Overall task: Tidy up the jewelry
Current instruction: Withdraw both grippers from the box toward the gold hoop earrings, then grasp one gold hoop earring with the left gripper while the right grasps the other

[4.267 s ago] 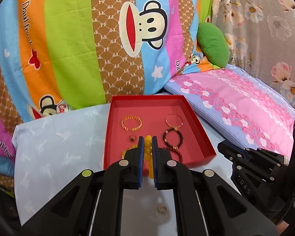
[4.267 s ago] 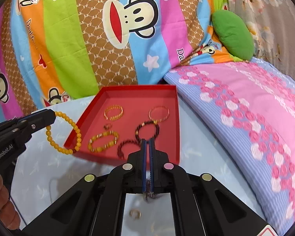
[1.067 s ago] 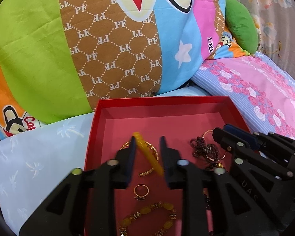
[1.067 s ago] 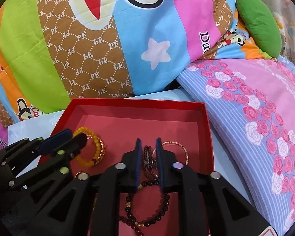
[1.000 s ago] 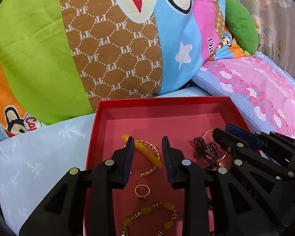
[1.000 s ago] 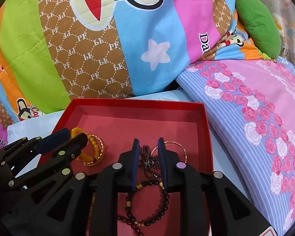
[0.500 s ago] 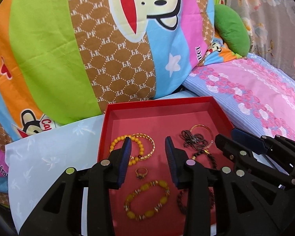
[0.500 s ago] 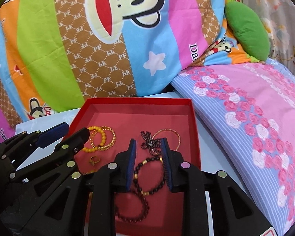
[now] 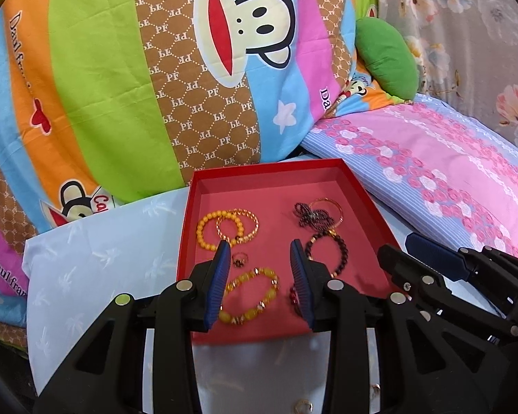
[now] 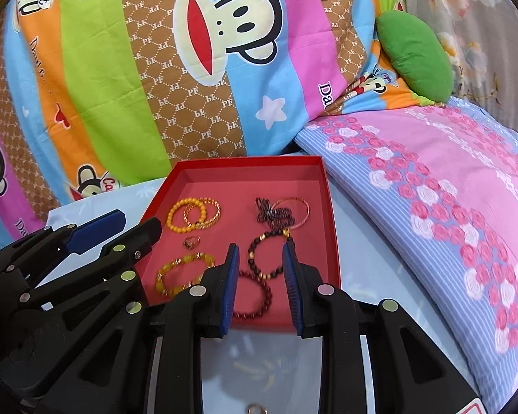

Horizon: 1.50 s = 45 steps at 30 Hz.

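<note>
Red tray [image 9: 369, 203] on the bed holds it all: orange bead bracelet [image 9: 207, 231] far-left inside, dark chain [image 9: 310, 215] far-right inside. Left tongs [image 9: 260, 283] and right tongs [image 10: 260, 279] hover over the tray's near edge, both spread, gripping nothing.

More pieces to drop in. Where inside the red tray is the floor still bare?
The red tray is bare along its far wall, beyond the yellow bead bracelet and dark chain. A narrow bare lane runs down the middle between the two columns. Both side columns are crowded; the near end is partly hidden by the grippers.
</note>
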### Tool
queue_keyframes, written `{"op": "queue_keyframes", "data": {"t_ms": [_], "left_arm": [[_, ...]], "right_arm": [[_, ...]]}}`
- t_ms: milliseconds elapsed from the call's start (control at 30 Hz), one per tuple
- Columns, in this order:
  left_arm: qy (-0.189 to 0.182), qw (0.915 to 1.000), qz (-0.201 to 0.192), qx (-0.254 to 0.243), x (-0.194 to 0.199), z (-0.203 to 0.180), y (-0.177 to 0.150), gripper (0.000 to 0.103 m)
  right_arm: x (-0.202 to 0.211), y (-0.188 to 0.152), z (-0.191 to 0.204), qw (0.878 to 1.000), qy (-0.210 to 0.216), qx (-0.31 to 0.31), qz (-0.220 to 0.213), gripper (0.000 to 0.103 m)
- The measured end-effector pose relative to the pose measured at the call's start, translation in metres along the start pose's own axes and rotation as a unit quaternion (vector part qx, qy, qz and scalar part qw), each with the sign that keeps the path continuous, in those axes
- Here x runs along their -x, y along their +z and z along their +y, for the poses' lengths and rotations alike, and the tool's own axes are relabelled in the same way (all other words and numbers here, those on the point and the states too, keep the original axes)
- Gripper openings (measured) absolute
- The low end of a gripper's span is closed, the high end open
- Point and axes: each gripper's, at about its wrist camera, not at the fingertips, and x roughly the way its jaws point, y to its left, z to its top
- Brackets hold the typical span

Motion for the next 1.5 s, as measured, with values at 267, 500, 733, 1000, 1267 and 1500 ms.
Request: {"op": "queue_keyframes", "data": {"t_ms": [267, 500, 733, 1000, 1267, 1500], "left_arm": [[-0.007, 1.0000, 0.005, 0.000, 0.022, -0.007, -0.022, 0.034], [-0.010, 0.9999, 0.013, -0.003, 0.034, -0.013, -0.041, 0.034], [-0.011, 0.9997, 0.023, -0.001, 0.041, -0.017, -0.058, 0.034], [-0.012, 0.9993, 0.035, 0.001, 0.043, -0.020, -0.073, 0.034], [-0.012, 0.9986, 0.051, 0.005, 0.040, -0.022, -0.092, 0.036], [-0.013, 0.9978, 0.065, 0.004, 0.036, -0.022, -0.108, 0.038]], "right_arm": [[0.024, -0.026, -0.001, 1.000, 0.002, -0.011, 0.007, 0.026], [0.036, -0.047, -0.004, 1.000, 0.004, -0.018, 0.016, 0.026], [0.044, -0.064, -0.004, 1.000, 0.003, -0.016, 0.022, 0.026], [0.047, -0.080, -0.007, 0.999, 0.003, -0.016, 0.030, 0.026], [0.043, -0.096, -0.007, 0.999, 0.005, -0.016, 0.045, 0.026], [0.037, -0.110, -0.008, 0.998, 0.006, -0.017, 0.059, 0.026]]}}
